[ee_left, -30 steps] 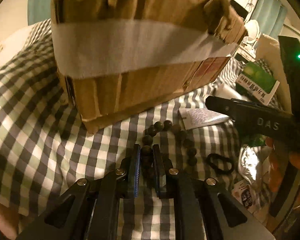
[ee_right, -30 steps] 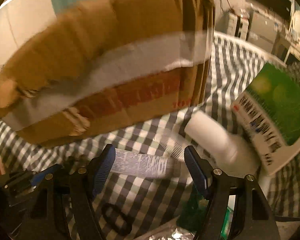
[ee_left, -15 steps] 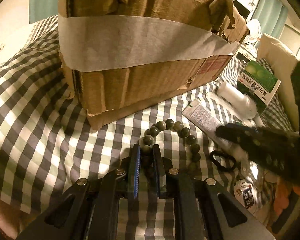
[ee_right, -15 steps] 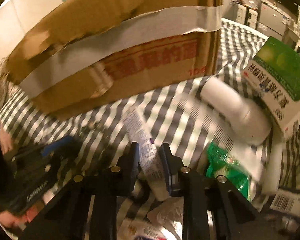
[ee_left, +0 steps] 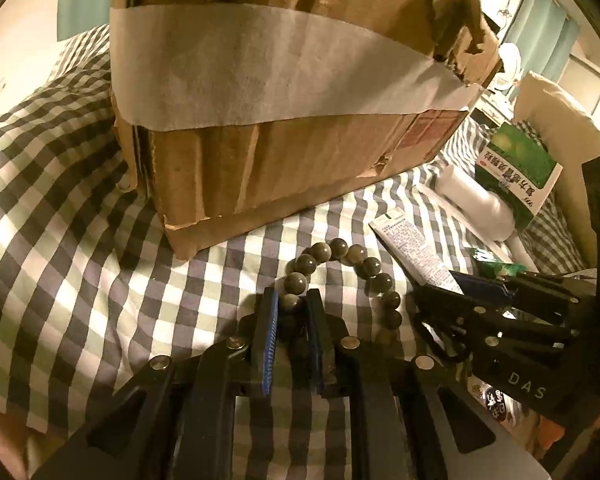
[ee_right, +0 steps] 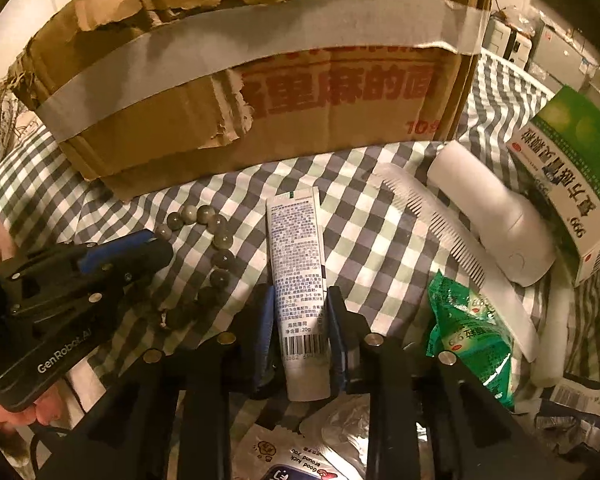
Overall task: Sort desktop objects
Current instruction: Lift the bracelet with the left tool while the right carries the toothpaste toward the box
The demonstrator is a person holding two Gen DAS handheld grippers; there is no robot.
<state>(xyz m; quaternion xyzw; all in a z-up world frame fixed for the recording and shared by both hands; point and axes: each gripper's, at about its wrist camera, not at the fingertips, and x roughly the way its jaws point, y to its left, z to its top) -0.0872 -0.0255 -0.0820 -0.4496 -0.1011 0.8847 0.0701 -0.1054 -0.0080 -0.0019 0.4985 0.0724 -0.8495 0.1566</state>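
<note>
Right claw (ee_right: 300, 332): jaws just closed, pinching the tube (ee_right: 298, 276) near its flat barcode end | Left claw (ee_left: 292, 320): squeezing one bead of the bracelet (ee_left: 340, 276) | Both lie on the checked cloth (ee_right: 380, 232) before the cardboard box (ee_right: 260, 92) | Handling: tube light, soft, probably dents, grip low; beads hard, slippery, string dangles | Look: white printed tube; dark glossy beads.

**Both grippers pinched down, side by side**

The left gripper (ee_left: 291, 305) tilts steeply down, its jaws nearly together, pads pressing a bead (ee_left: 289, 301); they have just eased open slightly. The right gripper (ee_right: 300, 306) also points steeply down, just beside the left, its jaws having just closed onto a tube (ee_right: 299, 276). Fingertips (ee_right: 40, 414) of the left hand curl under its handle.
</note>
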